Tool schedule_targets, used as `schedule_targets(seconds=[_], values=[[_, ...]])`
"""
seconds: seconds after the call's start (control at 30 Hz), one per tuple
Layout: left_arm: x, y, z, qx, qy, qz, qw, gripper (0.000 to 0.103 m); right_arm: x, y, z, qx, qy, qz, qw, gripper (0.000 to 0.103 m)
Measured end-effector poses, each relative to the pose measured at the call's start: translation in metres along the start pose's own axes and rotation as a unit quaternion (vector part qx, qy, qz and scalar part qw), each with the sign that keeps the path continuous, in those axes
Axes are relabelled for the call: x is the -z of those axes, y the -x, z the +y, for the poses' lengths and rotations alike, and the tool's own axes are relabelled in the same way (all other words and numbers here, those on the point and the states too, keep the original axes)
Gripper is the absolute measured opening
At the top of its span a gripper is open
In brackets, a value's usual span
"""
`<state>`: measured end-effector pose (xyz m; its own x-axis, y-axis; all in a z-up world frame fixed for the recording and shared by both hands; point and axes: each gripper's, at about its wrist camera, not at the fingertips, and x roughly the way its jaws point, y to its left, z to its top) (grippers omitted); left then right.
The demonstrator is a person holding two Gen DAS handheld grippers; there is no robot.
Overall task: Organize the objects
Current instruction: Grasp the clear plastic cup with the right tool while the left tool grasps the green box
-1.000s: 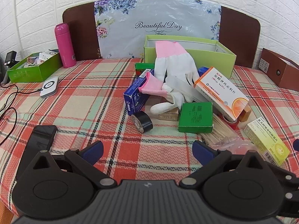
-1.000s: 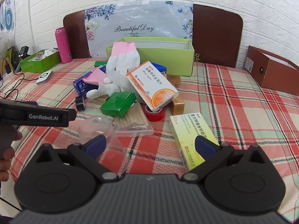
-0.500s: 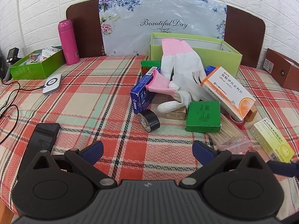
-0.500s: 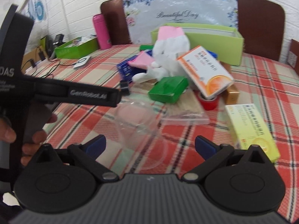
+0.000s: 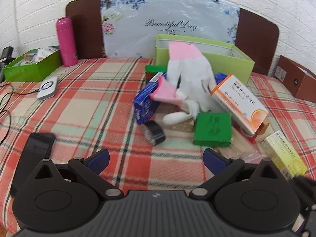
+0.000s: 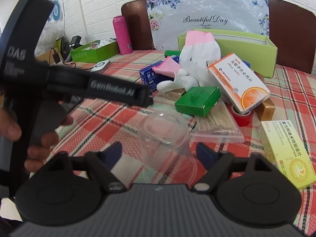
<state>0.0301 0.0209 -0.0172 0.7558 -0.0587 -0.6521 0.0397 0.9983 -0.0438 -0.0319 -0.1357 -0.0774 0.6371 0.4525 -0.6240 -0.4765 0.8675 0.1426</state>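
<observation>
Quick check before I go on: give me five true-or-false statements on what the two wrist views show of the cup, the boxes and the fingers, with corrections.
1. The clear plastic cup lies between the right gripper fingers, which are closing. True.
2. The left gripper holds the black tape roll. False: its fingers are open and empty, with the roll lying beyond them.
3. The white glove with a pink cuff leans against the light green open box. True.
4. The pink bottle lies on its side. False: it stands upright.
5. The dark green small box sits inside the light green open box. False: it rests on the plaid cloth.
</observation>
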Motion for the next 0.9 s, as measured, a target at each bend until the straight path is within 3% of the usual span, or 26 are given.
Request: schedule_targets(seconds=[0.03, 0.13, 0.27, 0.4, 0.43, 0.53, 0.73, 0.9], values=[[-0.003, -0.004, -0.003, 0.014, -0.006, -0.002, 0.9999, 0.103, 0.000, -0.001, -0.001, 0.005, 0.001, 0.004, 1.000, 0.051], [-0.011, -0.022, -0.014, 0.068, -0.009, -0.005, 0.9977, 0.103, 0.001, 0.003, -0.010, 0.027, -0.002, -0.001, 1.000, 0.051], [-0.021, -0.056, -0.032, 0.115, 0.012, 0.023, 0.9931, 0.103, 0.003, 0.016, -0.023, 0.050, -0.008, -0.010, 0.999, 0.051], [-0.028, -0.080, -0.048, 0.120, 0.021, 0.037, 0.9919, 0.103, 0.007, 0.023, -0.033, 0.065, -0.022, -0.013, 0.998, 0.051], [-0.029, -0.086, -0.051, 0.122, 0.017, 0.042, 0.9915, 0.098, 0.008, 0.024, -0.035, 0.066, -0.025, -0.014, 0.997, 0.051], [-0.023, -0.096, -0.053, 0.129, -0.009, 0.065, 0.9894, 0.068, 0.009, 0.025, -0.036, 0.067, -0.029, -0.015, 0.997, 0.051], [0.000, -0.061, -0.034, 0.125, -0.030, 0.074, 0.9889, 0.067, 0.012, 0.029, -0.036, 0.072, -0.024, -0.012, 0.997, 0.060], [0.016, -0.047, -0.026, 0.089, -0.033, 0.077, 0.9925, 0.077, 0.014, 0.031, -0.036, 0.071, -0.016, -0.001, 0.997, 0.062]])
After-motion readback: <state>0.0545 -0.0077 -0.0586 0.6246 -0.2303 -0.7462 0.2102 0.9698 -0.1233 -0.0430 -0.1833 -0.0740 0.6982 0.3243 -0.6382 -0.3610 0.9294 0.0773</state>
